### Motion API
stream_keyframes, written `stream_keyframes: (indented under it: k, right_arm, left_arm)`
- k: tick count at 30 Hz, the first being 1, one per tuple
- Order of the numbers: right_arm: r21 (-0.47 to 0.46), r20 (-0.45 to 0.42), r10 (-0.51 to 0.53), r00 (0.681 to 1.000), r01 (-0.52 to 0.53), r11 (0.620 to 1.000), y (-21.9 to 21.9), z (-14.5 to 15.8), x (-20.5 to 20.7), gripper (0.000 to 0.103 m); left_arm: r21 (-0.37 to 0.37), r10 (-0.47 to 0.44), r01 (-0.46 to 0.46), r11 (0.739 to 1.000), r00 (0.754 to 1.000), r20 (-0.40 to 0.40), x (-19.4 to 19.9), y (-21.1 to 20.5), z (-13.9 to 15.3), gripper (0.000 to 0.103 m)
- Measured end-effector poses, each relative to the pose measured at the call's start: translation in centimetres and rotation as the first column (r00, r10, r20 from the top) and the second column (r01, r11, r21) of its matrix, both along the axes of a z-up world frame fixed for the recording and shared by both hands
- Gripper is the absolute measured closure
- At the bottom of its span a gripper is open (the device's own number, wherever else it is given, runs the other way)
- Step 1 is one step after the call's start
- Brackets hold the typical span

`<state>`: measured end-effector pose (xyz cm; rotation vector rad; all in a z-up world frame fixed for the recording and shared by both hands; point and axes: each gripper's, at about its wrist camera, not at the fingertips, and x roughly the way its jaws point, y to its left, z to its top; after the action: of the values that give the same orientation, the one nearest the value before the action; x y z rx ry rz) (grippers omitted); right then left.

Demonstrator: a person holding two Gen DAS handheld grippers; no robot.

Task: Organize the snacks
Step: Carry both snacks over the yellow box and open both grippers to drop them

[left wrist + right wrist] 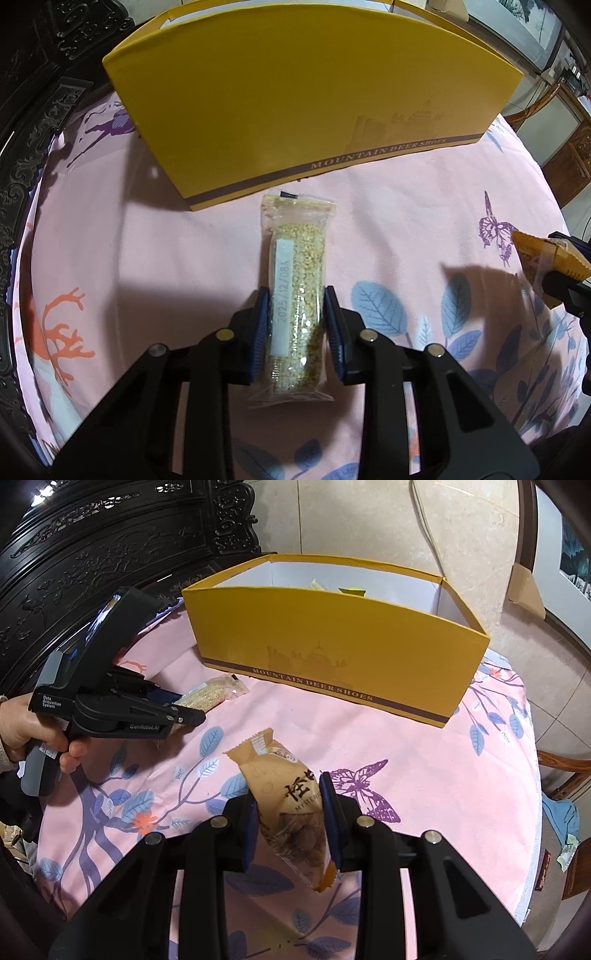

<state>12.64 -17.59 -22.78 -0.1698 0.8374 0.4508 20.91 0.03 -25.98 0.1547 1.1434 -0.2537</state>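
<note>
Two snacks, sesame bar (298,295) between left fingers (260,325), orange packet (291,808) between right fingers (330,819)

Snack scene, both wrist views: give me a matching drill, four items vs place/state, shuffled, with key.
Items:
1. clear sesame bar packet
2. orange snack packet
3. yellow shoe box
4. pink floral tablecloth

Place or state:
A. open-topped, standing at the far side of the table, a few packets inside
B. gripped between the fingers of the left gripper
C. spread over the table under everything
D. gripped between the fingers of the right gripper

Pairs: 1-B, 2-D, 3-A, 4-C
</note>
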Motion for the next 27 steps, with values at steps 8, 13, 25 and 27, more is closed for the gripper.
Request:
stream_keyframes:
  k: [8,13,25,27]
  right_arm:
    - [0.004,0.004,0.007,1.000,-0.007,1.000,0.3,0.7,-0.6,0.072]
    - [0.012,0.010,0.011,1.000,-0.011,1.000,0.6,1.4,-1.3,0.072]
    - [0.069,0.058,-0.015,0.998,0.011,0.998,0.2,4.7,-3.9,0.072]
    - [0.080,0.071,-0.024,0.997,0.018,0.997,0.0,5.6,-4.3,0.072]
  left_arm:
    - [-0.041,0.005,-0.005,0.999,1.000,0.010,-2.3,0.0,1.0,0.074]
    - [-0.055,0.011,-0.009,0.998,1.000,0.027,-3.6,-0.1,2.3,0.074]
    - [-0.116,0.019,-0.002,0.993,0.989,0.147,-6.8,-0.4,9.4,0.074]
    - [-0.129,0.025,-0.002,0.992,0.984,0.175,-7.2,-0.5,11.1,0.074]
